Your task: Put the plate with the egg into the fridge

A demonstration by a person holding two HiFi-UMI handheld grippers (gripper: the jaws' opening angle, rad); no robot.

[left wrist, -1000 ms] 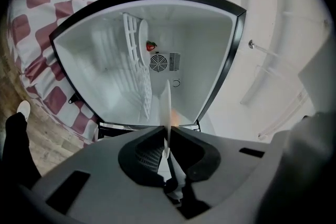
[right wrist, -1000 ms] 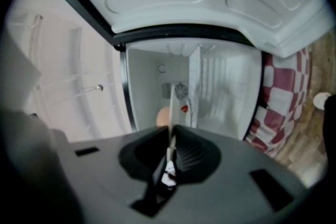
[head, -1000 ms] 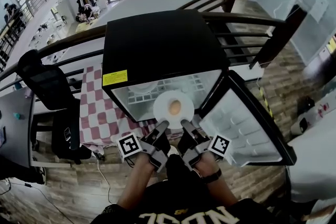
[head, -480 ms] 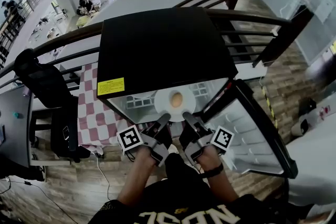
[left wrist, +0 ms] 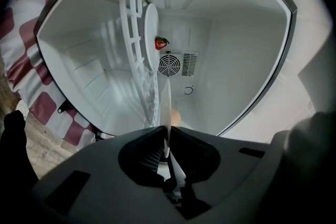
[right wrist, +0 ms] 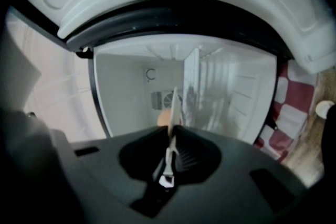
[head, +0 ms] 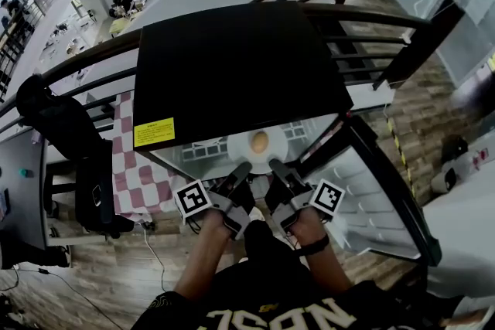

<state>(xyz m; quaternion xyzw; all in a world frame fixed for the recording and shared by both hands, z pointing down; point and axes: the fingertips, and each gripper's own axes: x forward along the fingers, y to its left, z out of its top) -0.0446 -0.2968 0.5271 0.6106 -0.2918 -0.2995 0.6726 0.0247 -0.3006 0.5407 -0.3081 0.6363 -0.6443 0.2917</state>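
**Desk:** What's in front of you, biggest thing first?

**Me:** The fridge. I'm looking down on its black top. Its door is swung wide open at the fridge's right. A checked cloth shows along the fridge's left side and runs under its front corner.

**Desk:** And inside the fridge?

**Me:** White walls, with a round fan grille on the back wall. A white wire shelf runs from the fridge's mouth to that back wall.

**Desk:** What about your grippers?

**Me:** Both are level at the fridge's mouth, side by side. My left gripper has its jaws closed on the near rim of the plate. My right gripper has its jaws clamped on the same rim, just beside the left one. In each gripper view, the plate's edge comes straight out from between the jaws.

**Desk:** So where is the plate?

**Me:** It's held flat between my two grippers, and its far half is tucked under the front edge of the fridge's top. It sits right alongside the wire shelf. I can't tell whether it touches the shelf.

**Desk:** Is there anything else in the fridge?

**Me:** A second plate lies on the shelf, deeper in towards the back wall.

**Desk:** And the egg?

**Me:** The egg sits in the middle of the held plate, just inside the fridge's mouth. The smallest thing is a strawberry on the deeper plate, near the grille.
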